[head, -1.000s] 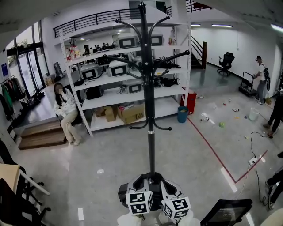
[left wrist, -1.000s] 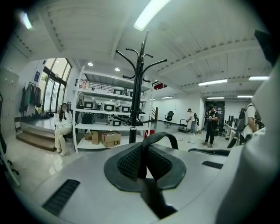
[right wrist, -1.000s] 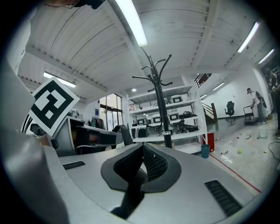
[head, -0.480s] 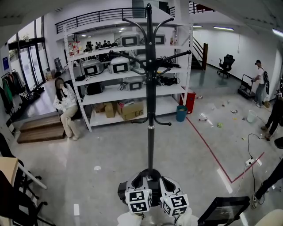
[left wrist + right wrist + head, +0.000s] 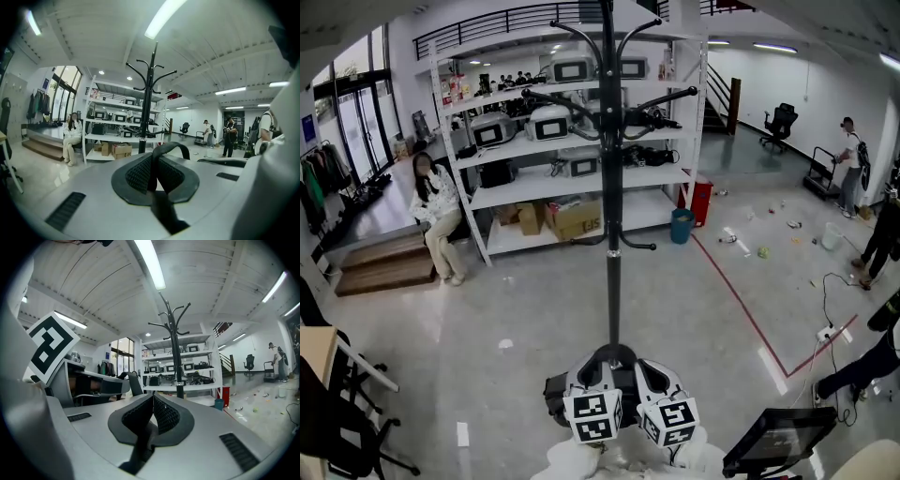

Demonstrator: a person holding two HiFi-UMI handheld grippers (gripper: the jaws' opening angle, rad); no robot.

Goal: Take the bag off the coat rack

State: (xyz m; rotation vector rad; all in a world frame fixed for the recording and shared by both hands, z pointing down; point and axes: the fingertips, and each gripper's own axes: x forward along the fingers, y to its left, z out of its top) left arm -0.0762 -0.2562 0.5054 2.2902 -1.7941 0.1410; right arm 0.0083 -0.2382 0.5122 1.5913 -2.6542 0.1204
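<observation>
the left gripper [image 5: 152,161] is clamped on the black strap [image 5: 171,146] of the bag [image 5: 555,394]. the right gripper [image 5: 153,401], just beside it, has its jaws pressed together. the bag hangs low by them, off the coat rack [image 5: 610,216] directly ahead, with shelving [image 5: 525,202] behind.

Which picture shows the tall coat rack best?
The head view: the coat rack stands in the middle, pole and hooks, only its tip cut off. Both gripper views show its hooks from below, but their jaws hide the lower pole.
</observation>
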